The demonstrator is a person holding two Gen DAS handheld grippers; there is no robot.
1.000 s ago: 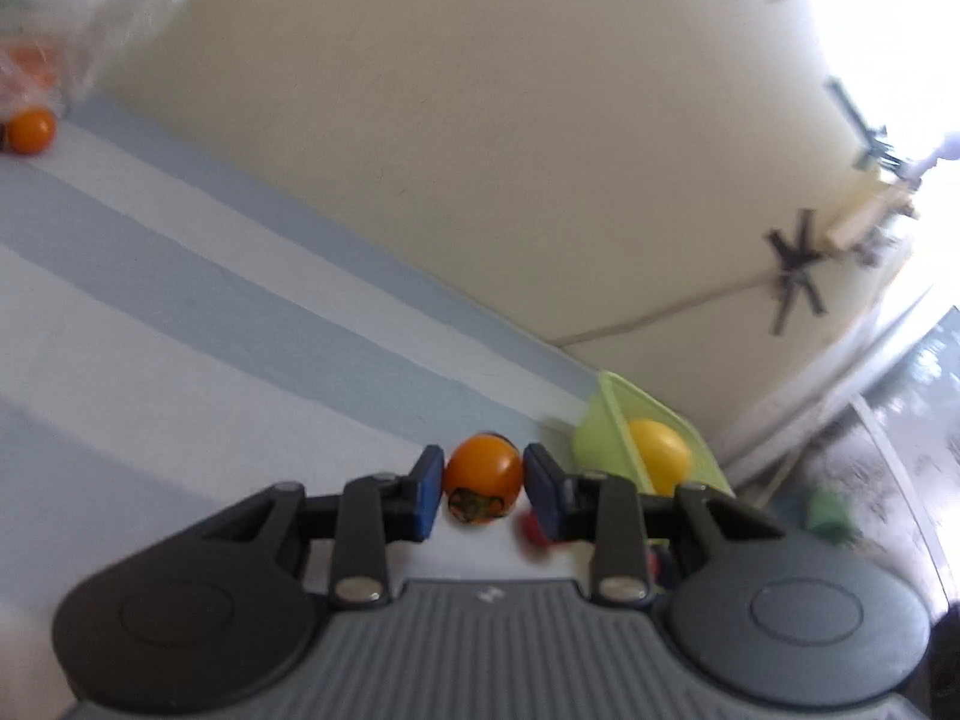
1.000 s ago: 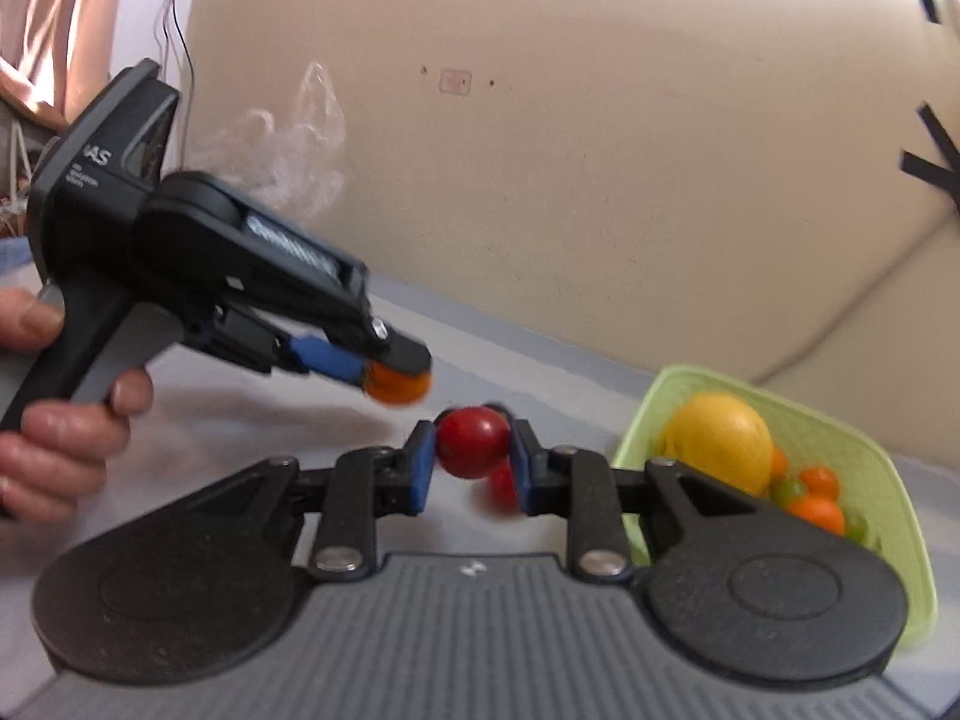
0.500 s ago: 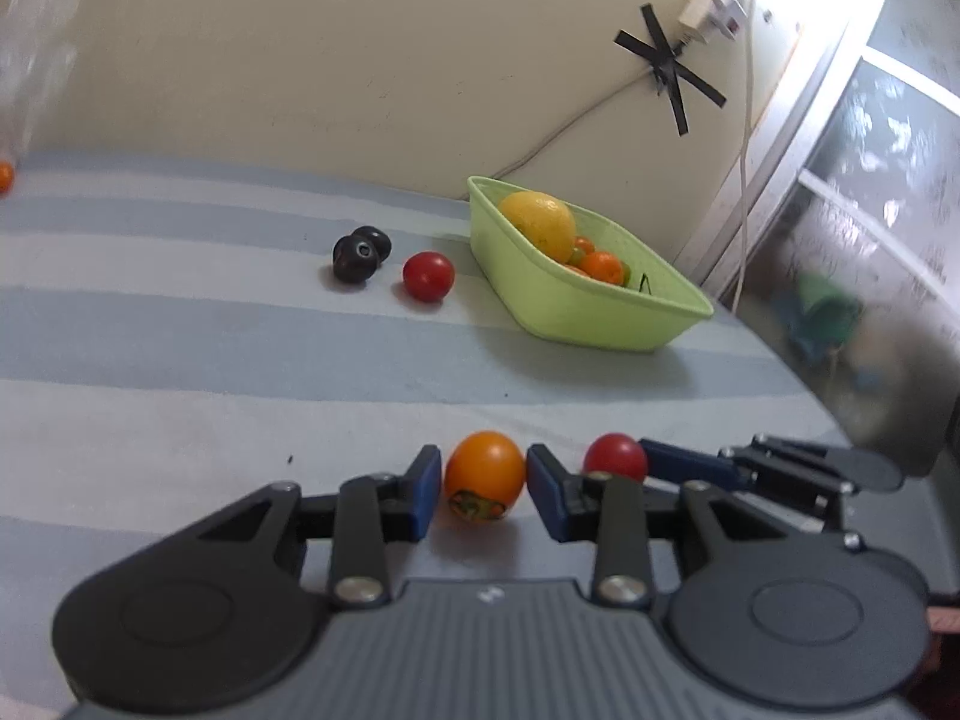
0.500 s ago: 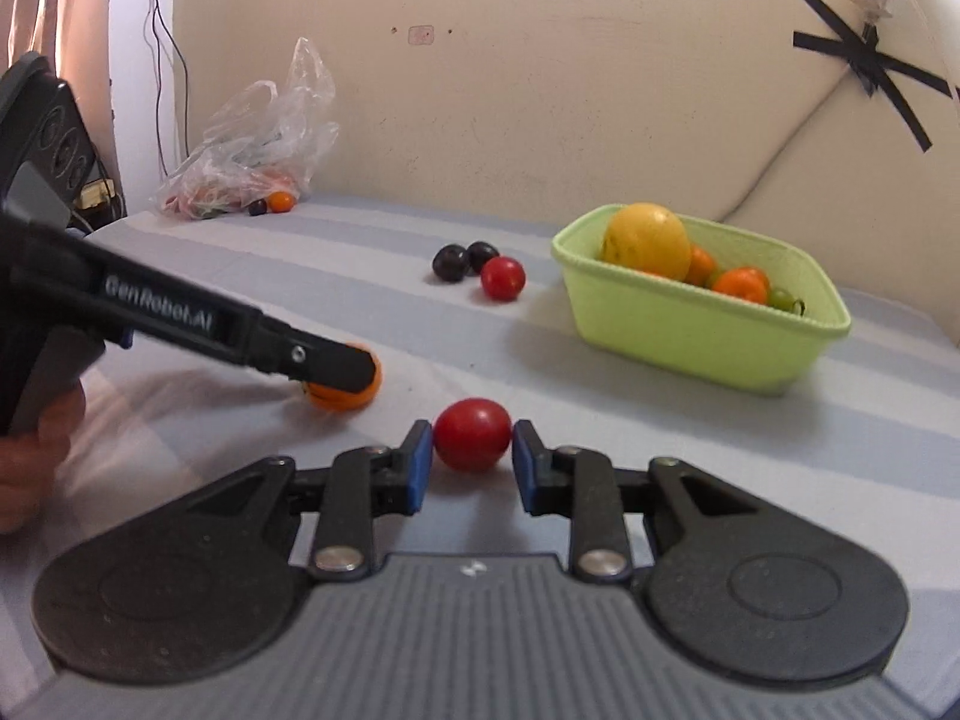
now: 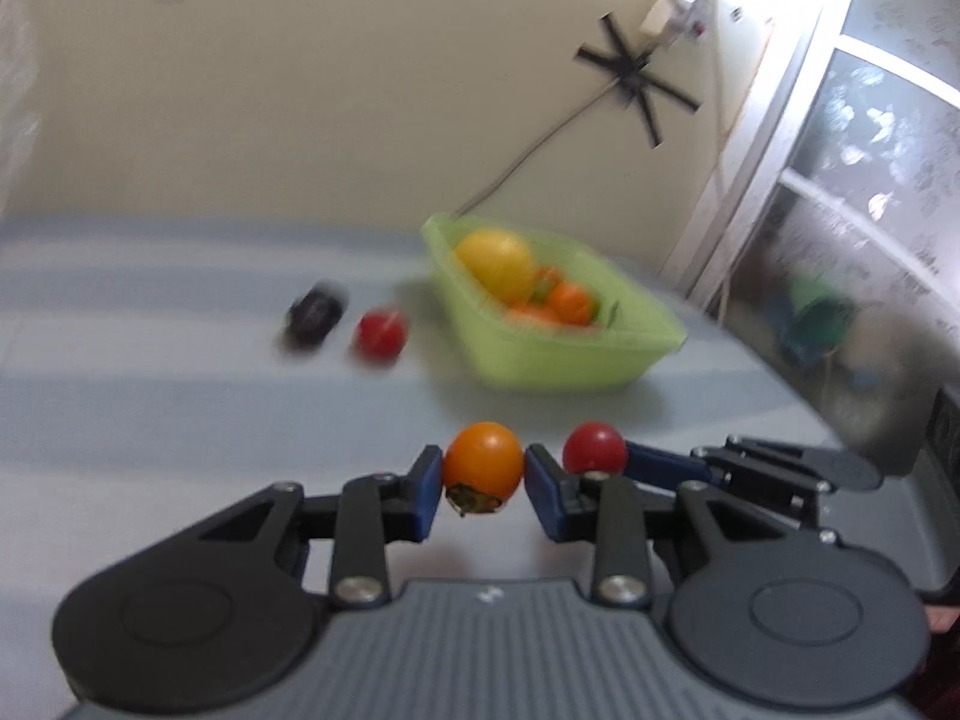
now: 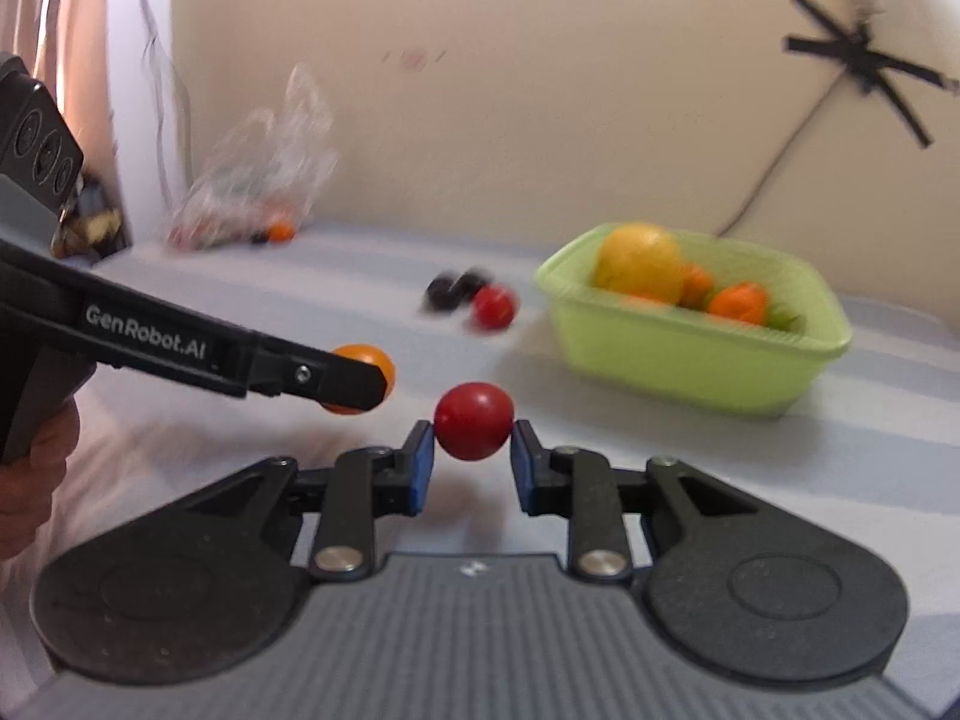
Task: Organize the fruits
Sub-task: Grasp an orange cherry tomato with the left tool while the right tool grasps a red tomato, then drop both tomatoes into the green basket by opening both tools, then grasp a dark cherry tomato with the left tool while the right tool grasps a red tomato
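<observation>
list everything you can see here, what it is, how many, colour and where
orange fruit: one, orange, between the left gripper's closing fingers
red fruit: one, red, held in the right gripper
loose red fruit: one, red, on the cloth left of the basket
dark fruits: two, near black, beside the loose red fruit
basket: one, light green, on the cloth, holding a large yellow fruit and several small orange ones
plastic bag: one, clear, far left by the wall, small fruit at its foot
striped cloth: one, blue and white, covering the surface
left gripper: one, black, blue pads
right gripper: one, black, blue pads
hand: one, on the left gripper's handle
</observation>
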